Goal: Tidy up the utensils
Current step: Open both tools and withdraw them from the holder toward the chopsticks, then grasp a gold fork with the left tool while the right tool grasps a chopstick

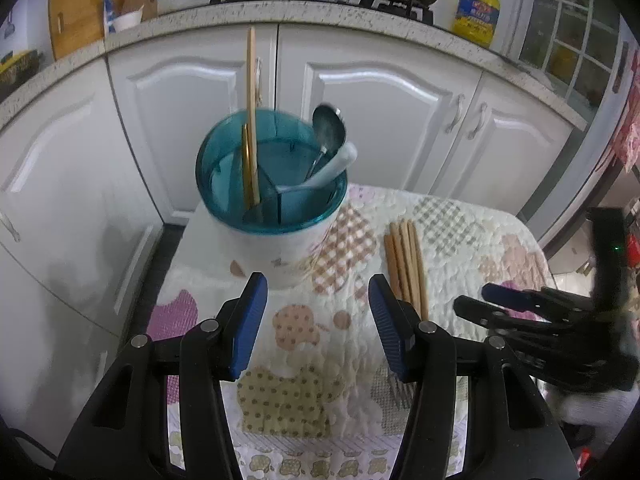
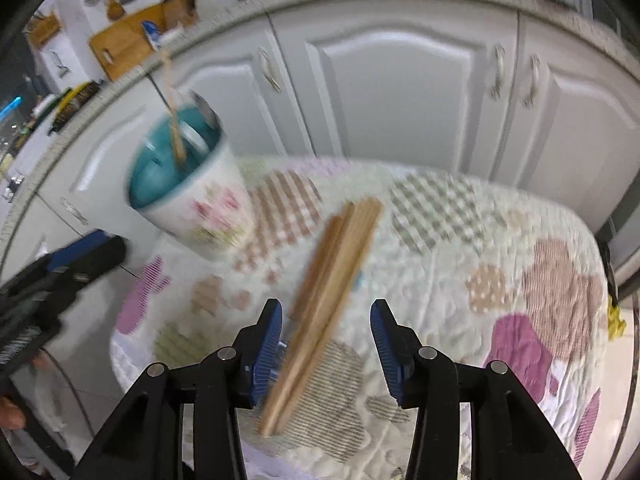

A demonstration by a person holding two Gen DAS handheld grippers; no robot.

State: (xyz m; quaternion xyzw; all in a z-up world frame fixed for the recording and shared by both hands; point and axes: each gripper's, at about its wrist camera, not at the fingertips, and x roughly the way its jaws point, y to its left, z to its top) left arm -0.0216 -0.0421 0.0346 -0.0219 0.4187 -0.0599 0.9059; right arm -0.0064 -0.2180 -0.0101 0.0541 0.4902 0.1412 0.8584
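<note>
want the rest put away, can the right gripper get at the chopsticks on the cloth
Probably yes: the right gripper is open with the chopsticks lying loose between its fingers, nothing over them.

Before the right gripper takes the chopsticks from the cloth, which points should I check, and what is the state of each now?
1. Right gripper open: ok, both blue pads stand apart.
2. Chopstick bundle between its fingers: ok, though it lies nearer the left pad, and contact cannot be told because of blur.
3. Bundle lying together on the quilted cloth: ok, sticks side by side.
4. Left gripper out of the way: ok, open, empty, beside the bundle.
5. Holder upright with free space: ok, the front compartment looks empty; chopsticks and spoons stand in others.
6. Grip height on sticks: cannot tell.
</note>
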